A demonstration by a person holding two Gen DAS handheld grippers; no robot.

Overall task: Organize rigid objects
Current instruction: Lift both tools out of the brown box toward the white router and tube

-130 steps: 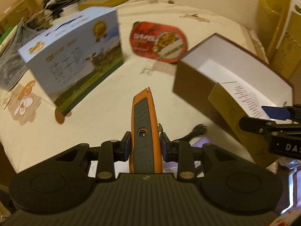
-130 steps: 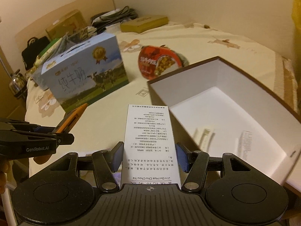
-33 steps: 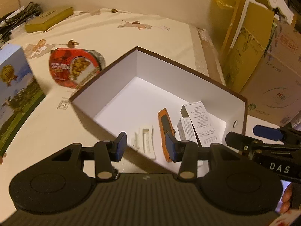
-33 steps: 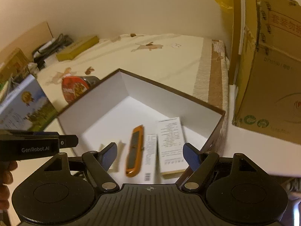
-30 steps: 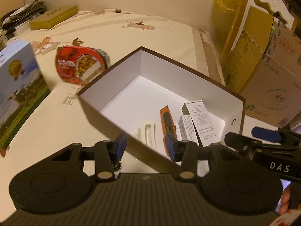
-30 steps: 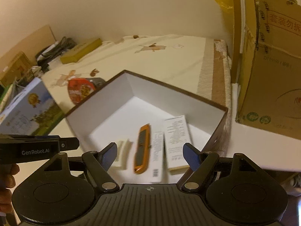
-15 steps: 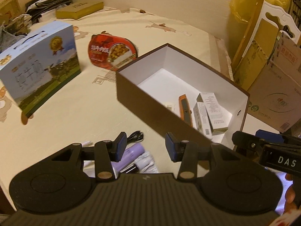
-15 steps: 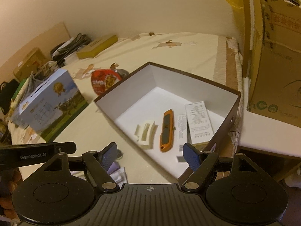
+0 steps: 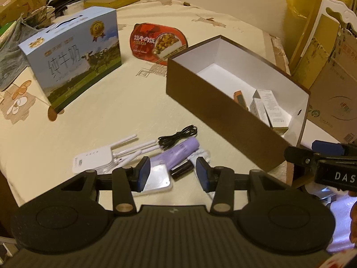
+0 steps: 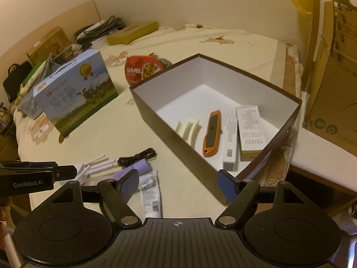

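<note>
Your brown box (image 10: 223, 102) sits on the right of the table, and it already holds four things: a white plastic piece (image 10: 188, 129) nearest the left wall, an orange utility knife (image 10: 211, 130) beside it, then a slim white carton (image 10: 231, 143) and a wider carton (image 10: 251, 128) to the right. Still out on the tablecloth (image 9: 111, 116), near you and left of the box, lie a white router (image 9: 98, 158) with its antennas, a black cable (image 9: 178, 137), a purple cylinder (image 9: 178, 153), a small black cylinder (image 9: 181, 169), a flat white device (image 9: 157, 178) and a white tube (image 10: 150, 192). So you look roughly halfway. Your left gripper (image 9: 171, 173) hovers above that pile, jaws apart and empty; your right gripper (image 10: 178, 186) is spread wide, holding nothing.
</note>
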